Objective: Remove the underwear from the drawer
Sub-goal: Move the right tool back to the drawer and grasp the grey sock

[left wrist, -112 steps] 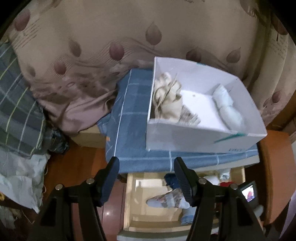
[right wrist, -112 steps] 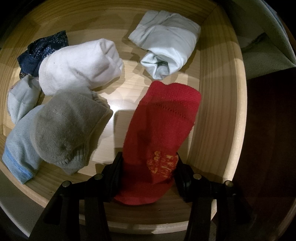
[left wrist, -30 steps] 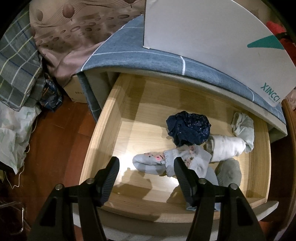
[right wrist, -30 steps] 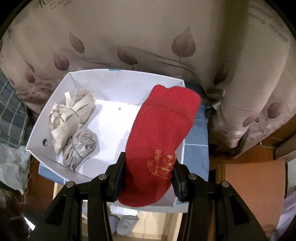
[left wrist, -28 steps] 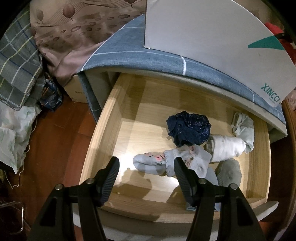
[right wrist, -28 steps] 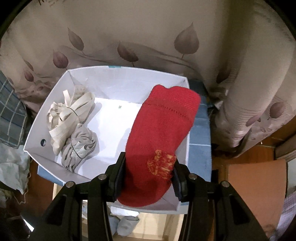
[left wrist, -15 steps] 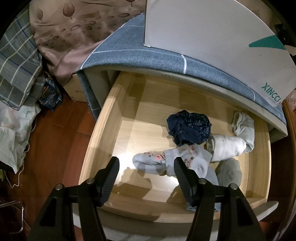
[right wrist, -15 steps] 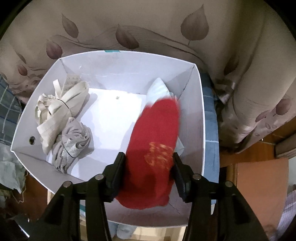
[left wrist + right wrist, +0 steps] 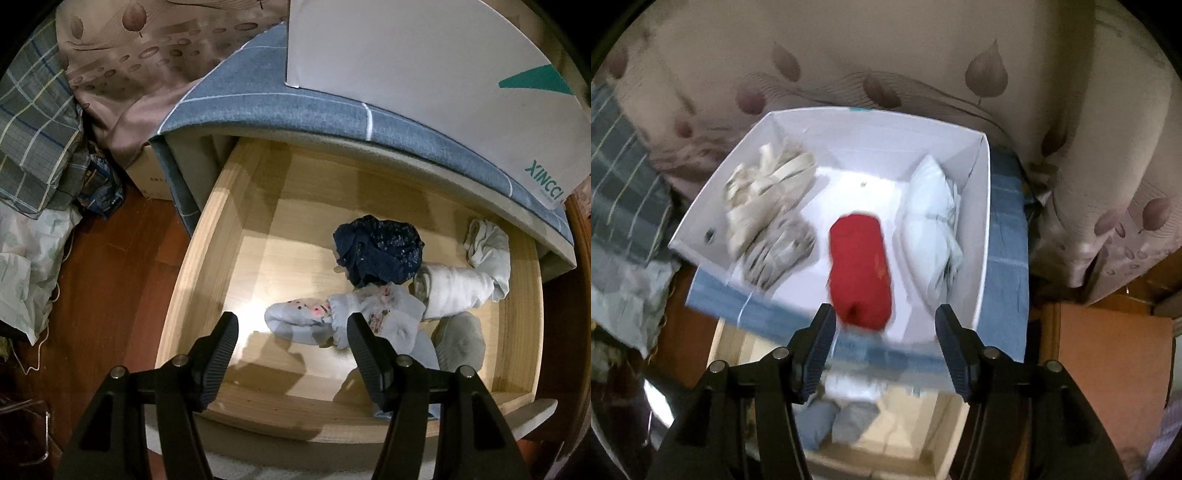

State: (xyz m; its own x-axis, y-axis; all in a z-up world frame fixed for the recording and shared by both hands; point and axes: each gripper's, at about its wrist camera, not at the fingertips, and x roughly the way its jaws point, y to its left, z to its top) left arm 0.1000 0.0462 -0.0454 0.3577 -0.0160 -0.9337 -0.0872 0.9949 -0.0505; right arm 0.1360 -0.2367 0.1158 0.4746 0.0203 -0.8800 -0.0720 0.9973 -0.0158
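Now the left tool point(image 9: 291, 328), spread and empty, hangs nearest the pale patterned sock point(image 9: 332, 321), which lies crosswise just beyond its tips in the drawer point(image 9: 192, 266). Over the white box point(image 9: 979, 229), the right tool point(image 9: 884, 325) has just opened and holds nothing.

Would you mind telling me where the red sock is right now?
In the right wrist view, the red sock lies inside the white box, between the beige bundle and the pale blue garment.

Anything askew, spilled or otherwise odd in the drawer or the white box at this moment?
Nothing stands out. The red sock lies inside the white box between two pale bundles, clear of the open right gripper. The drawer holds loosely heaped socks.
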